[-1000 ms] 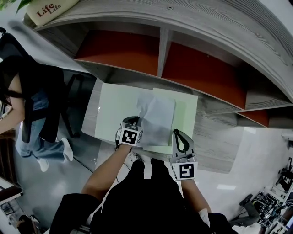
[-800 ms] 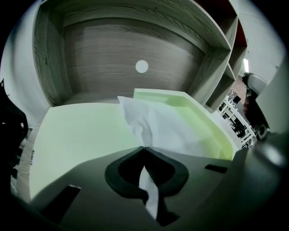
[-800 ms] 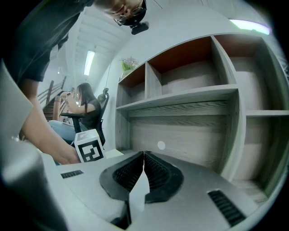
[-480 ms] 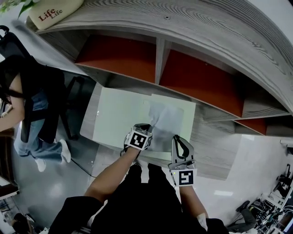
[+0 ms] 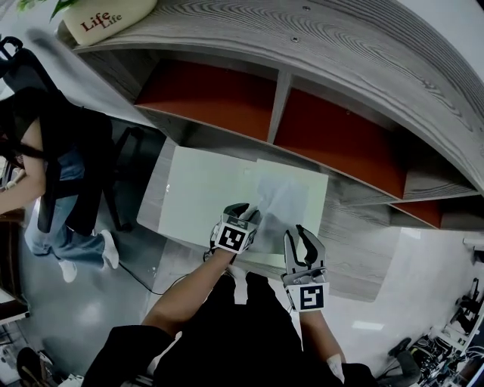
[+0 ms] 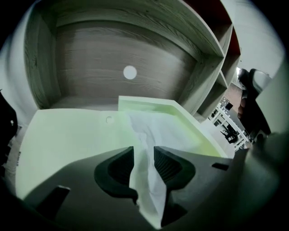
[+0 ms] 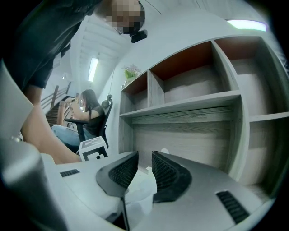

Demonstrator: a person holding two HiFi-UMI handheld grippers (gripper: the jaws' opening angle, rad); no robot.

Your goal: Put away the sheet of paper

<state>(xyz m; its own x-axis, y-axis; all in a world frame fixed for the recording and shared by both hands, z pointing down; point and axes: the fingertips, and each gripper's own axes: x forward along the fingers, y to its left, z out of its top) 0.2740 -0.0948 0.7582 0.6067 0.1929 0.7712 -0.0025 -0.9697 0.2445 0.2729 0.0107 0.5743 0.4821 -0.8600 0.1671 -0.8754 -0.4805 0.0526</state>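
A white, creased sheet of paper (image 5: 283,200) lies on a pale green folder (image 5: 316,187) at the right of the green desk mat (image 5: 193,189). My left gripper (image 5: 243,210) is at the sheet's near left edge, pointing steeply down. In the left gripper view a raised fold of the paper (image 6: 146,135) runs between the pads of the left gripper (image 6: 143,153). Its jaws have just been opening and now stand apart, so it is open. My right gripper (image 5: 302,234) is at the sheet's near right edge. In the right gripper view its jaws (image 7: 144,155) are apart, with paper (image 7: 142,185) low between them.
Behind the mat rises a wooden shelf unit with two red-backed compartments (image 5: 212,94) (image 5: 340,140). A cream bag (image 5: 106,19) sits on its top. A person sits on a chair (image 5: 53,151) to the left. Bare wooden desk (image 5: 355,242) lies right of the folder.
My left gripper has moved right along the paper's near edge and its jaws have parted. The sheet, lifted and bunched before, now lies flatter. The right gripper has stayed put.
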